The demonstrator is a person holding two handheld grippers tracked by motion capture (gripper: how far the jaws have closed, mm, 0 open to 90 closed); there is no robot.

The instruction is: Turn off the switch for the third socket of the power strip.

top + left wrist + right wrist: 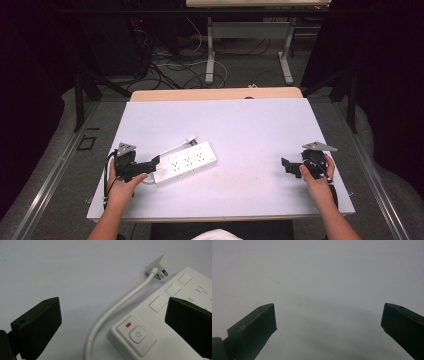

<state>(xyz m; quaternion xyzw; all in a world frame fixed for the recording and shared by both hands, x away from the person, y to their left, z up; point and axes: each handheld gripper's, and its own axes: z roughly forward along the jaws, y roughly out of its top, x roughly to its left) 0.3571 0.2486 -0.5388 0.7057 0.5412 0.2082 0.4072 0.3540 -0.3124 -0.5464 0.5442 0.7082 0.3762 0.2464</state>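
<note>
From above, your left gripper [150, 165] sits at the near end of the white power strip [186, 162], while your right gripper [290, 167] rests well apart over the bare white table [250, 130].

Along your left gripper [112, 315], the jaws stand wide; the strip's power button [137, 334] lies between them, its cord [117, 306] running ahead to the plug [157, 266].

Along your right gripper [328, 320], the jaws gape wide over bare table.
</note>
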